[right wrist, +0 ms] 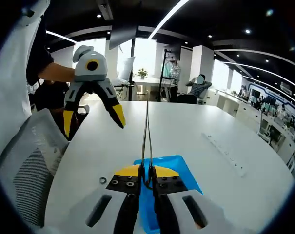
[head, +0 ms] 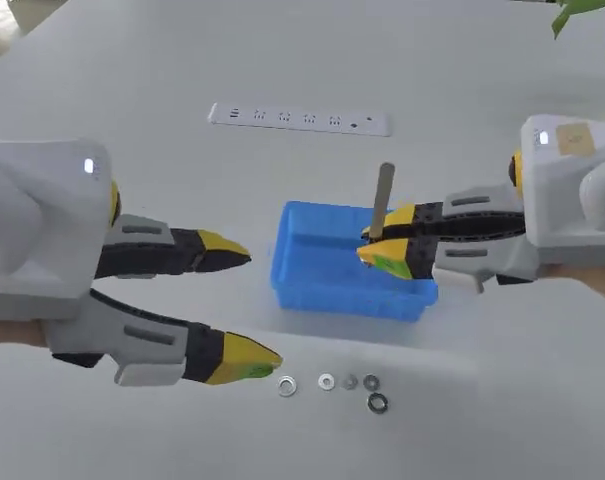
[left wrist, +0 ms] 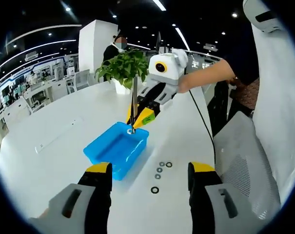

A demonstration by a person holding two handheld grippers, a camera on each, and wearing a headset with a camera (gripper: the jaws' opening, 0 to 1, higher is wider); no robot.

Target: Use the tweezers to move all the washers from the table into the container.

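Hovering right gripper (head: 382,248) (clamping tweezers (head: 383,195)) over container (head: 342,301).

Open-plan office, large. Dark ceiling (right wrist: 225,19) with long light strips (right wrist: 169,14), white pillars (left wrist: 96,46), rows of desks (left wrist: 40,90) further back, a person (right wrist: 200,87) seated there, bright windows (right wrist: 142,53) at the far end. Wide white table (head: 432,60) carrying a power strip (head: 299,118) and potted plant (left wrist: 125,68); mesh office chair (right wrist: 30,165) beside it

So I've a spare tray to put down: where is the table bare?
Bare: the white table between the white power strip and the blue plastic container, and beyond the strip. Crowded: the small metal washers beside the open left gripper.
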